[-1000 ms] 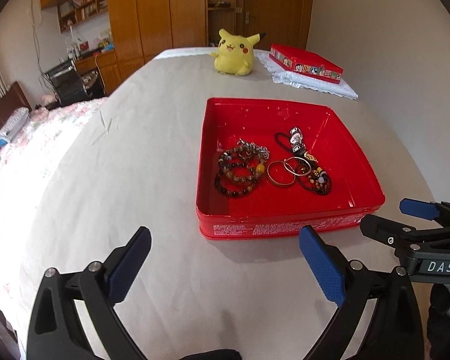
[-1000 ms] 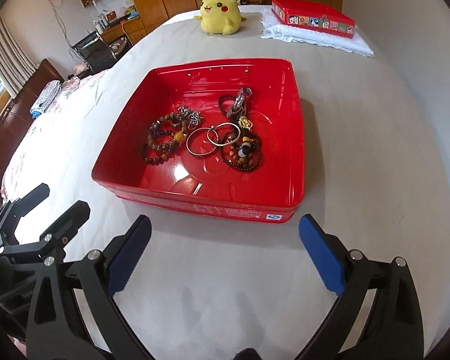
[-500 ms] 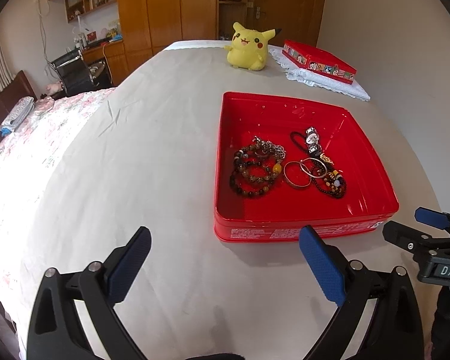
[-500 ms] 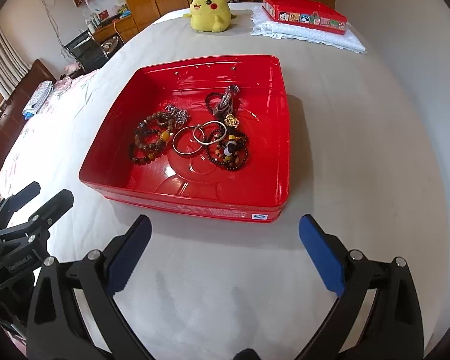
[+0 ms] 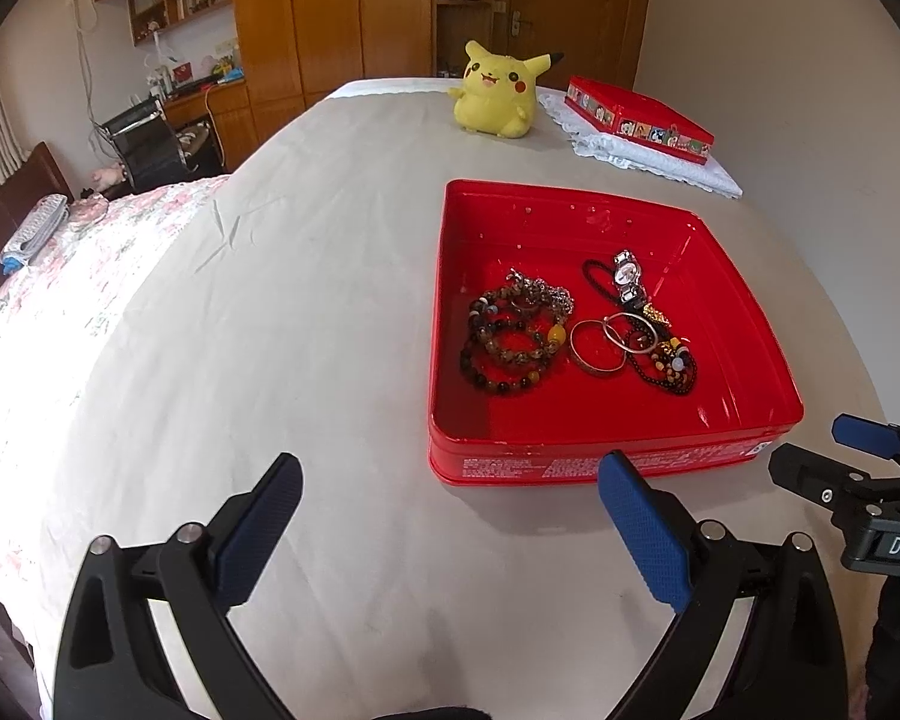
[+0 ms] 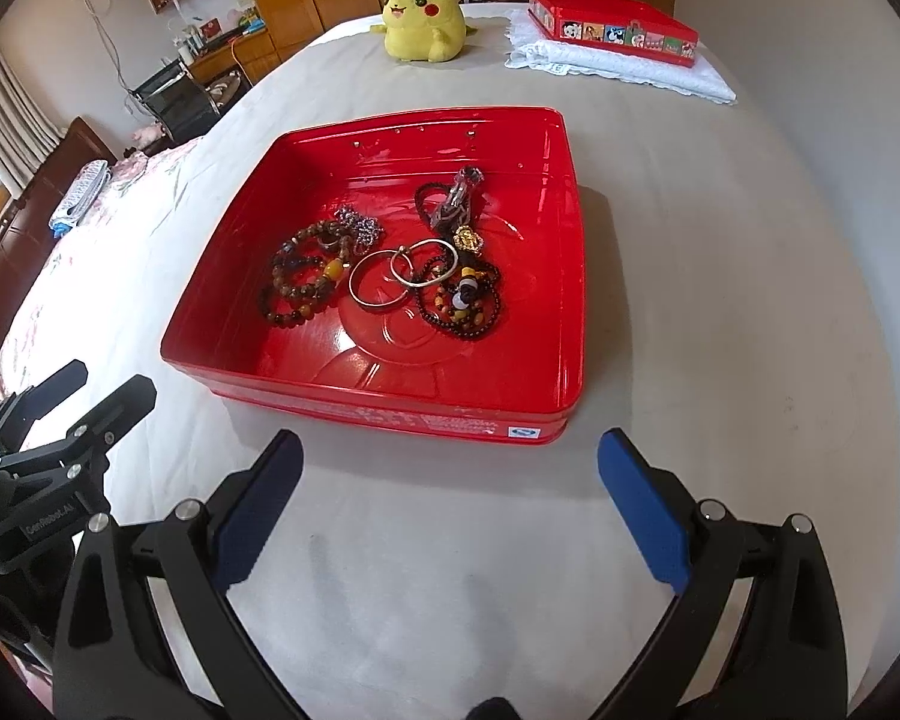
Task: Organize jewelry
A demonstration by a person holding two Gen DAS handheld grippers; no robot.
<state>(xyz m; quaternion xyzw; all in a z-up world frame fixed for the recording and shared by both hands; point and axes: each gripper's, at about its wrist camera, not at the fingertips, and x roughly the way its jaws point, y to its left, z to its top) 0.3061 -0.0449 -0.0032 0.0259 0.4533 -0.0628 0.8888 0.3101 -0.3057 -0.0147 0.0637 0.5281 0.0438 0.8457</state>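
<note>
A red tray (image 5: 744,324) (image 6: 573,276) lies on the white bed sheet and holds jewelry. Brown beaded bracelets (image 5: 507,345) (image 6: 303,288) lie at its left, two metal bangles (image 5: 615,339) (image 6: 399,276) in the middle, a watch (image 5: 627,279) (image 6: 459,198) behind them, and a dark bead string (image 5: 669,363) (image 6: 465,303) at the right. My left gripper (image 5: 450,525) is open and empty, short of the tray's near left corner. My right gripper (image 6: 450,501) is open and empty, just short of the tray's near edge. The right gripper also shows at the right in the left wrist view (image 5: 822,456).
A yellow Pikachu plush (image 5: 498,93) (image 6: 426,18) sits at the far end of the bed. A red lidded box (image 5: 636,117) (image 6: 612,30) rests on a folded white cloth (image 5: 660,165) beside it. A floral bedspread (image 5: 60,276) hangs at the left. Wooden wardrobes stand behind.
Both grippers have shifted a little relative to the tray: it sits further right in the left view and further left, closer, in the right view. Both jaws stayed open.
</note>
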